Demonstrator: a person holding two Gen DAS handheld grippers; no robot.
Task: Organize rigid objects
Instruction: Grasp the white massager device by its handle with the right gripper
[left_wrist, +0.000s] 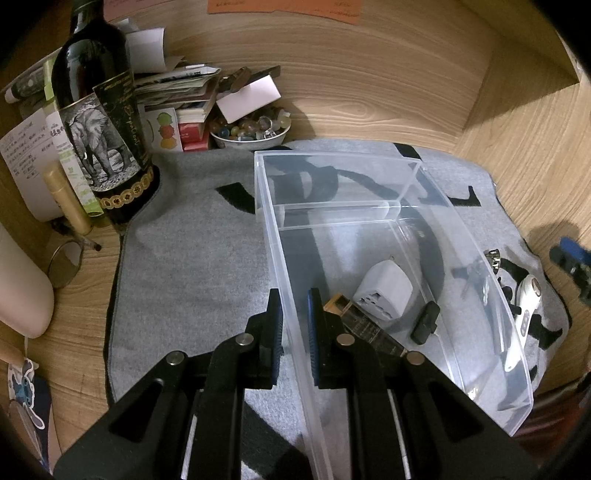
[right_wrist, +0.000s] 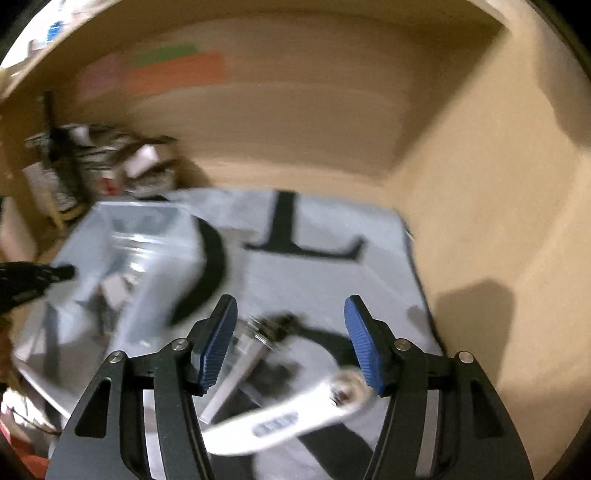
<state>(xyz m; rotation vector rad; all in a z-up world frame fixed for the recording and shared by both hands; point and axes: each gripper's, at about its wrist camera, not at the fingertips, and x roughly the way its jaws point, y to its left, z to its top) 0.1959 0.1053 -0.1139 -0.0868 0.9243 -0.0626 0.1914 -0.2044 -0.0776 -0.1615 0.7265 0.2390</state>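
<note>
A clear plastic bin (left_wrist: 461, 229) stands on a grey mat (left_wrist: 192, 258). Inside it lie a white travel adapter (left_wrist: 384, 291), a small black piece (left_wrist: 424, 321) and a gold-and-black box (left_wrist: 354, 321). My left gripper (left_wrist: 295, 325) is shut on the bin's left wall (left_wrist: 291, 321), one finger on each side. My right gripper (right_wrist: 291, 339) is open above the mat, over a white handheld device (right_wrist: 291, 421) and a metal-tipped object (right_wrist: 258, 336); this view is blurred. The white device (left_wrist: 524, 314) also shows to the right of the bin in the left wrist view. The bin (right_wrist: 155, 225) sits left of my right gripper.
A dark bottle with an elephant label (left_wrist: 99, 122), a gold tube (left_wrist: 66, 199), stacked papers (left_wrist: 177, 85) and a bowl of beads (left_wrist: 251, 129) crowd the back left. Wooden walls (left_wrist: 517, 122) close the back and right. A round mirror (left_wrist: 66, 262) lies left of the mat.
</note>
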